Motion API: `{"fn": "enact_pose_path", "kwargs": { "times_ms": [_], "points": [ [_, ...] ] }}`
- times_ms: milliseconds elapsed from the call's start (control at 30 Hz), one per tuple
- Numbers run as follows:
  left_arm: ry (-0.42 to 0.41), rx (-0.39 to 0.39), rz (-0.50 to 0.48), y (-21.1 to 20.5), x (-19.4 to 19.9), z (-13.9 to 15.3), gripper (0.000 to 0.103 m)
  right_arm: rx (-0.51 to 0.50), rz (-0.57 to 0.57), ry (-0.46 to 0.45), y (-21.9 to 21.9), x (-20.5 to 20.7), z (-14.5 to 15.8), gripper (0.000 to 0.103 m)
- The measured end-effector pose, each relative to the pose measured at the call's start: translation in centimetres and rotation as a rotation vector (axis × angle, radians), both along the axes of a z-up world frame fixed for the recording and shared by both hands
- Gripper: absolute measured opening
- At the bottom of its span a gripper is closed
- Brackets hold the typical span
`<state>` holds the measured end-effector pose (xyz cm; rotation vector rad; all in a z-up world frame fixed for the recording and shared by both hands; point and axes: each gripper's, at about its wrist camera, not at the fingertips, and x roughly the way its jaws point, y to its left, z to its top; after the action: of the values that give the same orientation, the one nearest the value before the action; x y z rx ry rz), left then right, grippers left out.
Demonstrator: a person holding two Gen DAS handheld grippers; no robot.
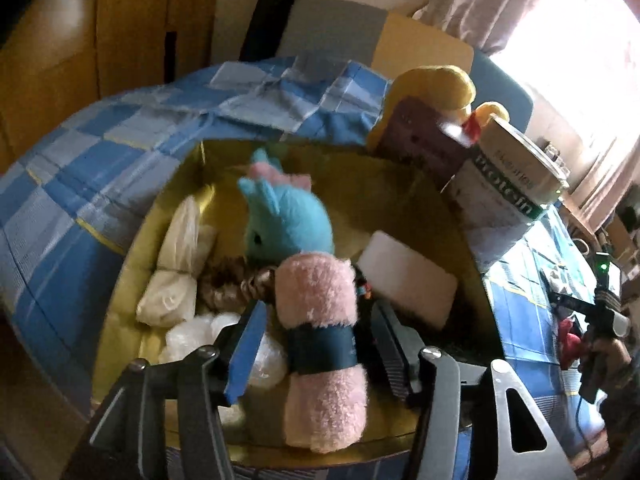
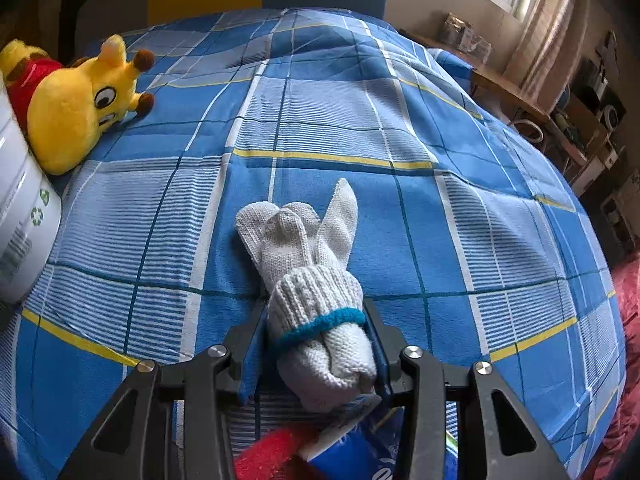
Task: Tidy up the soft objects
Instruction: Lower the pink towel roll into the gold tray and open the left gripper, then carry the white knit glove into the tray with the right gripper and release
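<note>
Left gripper (image 1: 316,356) sits over an open cardboard box (image 1: 132,264) on the blue checked bedspread (image 1: 80,168). Between its jaws lies a rolled pink fluffy towel (image 1: 320,320) with a dark teal band. Both pads stand clear of the roll, a visible gap on each side, so the towel is released and rests in the box, leaning against a turquoise plush toy (image 1: 280,216) with a pink bow. Also in the box: cream cloth bundles (image 1: 180,256) at the left wall, crumpled clear plastic (image 1: 200,336) at the near left, a white rectangular block (image 1: 404,284) on the right, a brown braided item (image 1: 236,284) beside the plush.

Outside the box's right wall: a white protein tub (image 1: 516,188) and a yellow plush giraffe (image 2: 76,108) in a red shirt, lying on the bedspread against the tub.

Right gripper (image 2: 316,348) is clenched on a rolled pair of white knit gloves (image 2: 316,280) bound by a teal elastic, both pads pressed to the bundle's sides. Glove fingers splay forward above the bedspread; whether they touch it I cannot tell. A red fuzzy item (image 2: 268,456) and blue packaging (image 2: 360,452) show below the gripper.
</note>
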<state>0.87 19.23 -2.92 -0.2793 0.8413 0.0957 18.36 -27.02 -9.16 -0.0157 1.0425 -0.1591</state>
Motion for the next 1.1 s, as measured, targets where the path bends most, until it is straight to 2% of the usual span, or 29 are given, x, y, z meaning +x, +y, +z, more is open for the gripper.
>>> {"fn": "enact_pose_path", "kwargs": {
  "times_ms": [167,233,333,633,767,900,1000,1100],
  "points": [
    [-0.050,0.078,-0.064,-0.9,-0.4,1.7,0.060,0.053,-0.053,0.051,-0.5,1.6,0.9,0.037],
    [-0.061,0.084,-0.077,-1.0,-0.4,1.9,0.061,0.103,-0.071,0.050,-0.5,3.0,2.2,0.036],
    [-0.065,0.068,-0.093,-1.1,-0.6,2.0,0.061,0.123,-0.066,0.020,1.0,5.5,5.1,0.036],
    [-0.082,0.055,-0.084,-0.2,-1.5,2.7,0.062,0.116,0.041,-0.109,11.0,14.1,15.5,0.036],
    [-0.092,0.058,-0.062,0.5,-1.9,3.0,0.064,0.156,0.080,-0.138,16.1,16.6,18.4,0.036],
    [-0.083,0.060,-0.023,1.5,-2.0,2.9,0.064,0.190,0.285,-0.177,23.3,16.3,20.5,0.036],
    [-0.071,0.062,0.018,2.3,-2.0,2.9,0.065,0.215,0.482,-0.186,28.3,13.9,20.7,0.036],
    [-0.074,0.074,0.065,3.1,-2.3,2.9,0.069,0.194,0.669,-0.169,32.6,9.9,19.5,0.036]
  ]
}}
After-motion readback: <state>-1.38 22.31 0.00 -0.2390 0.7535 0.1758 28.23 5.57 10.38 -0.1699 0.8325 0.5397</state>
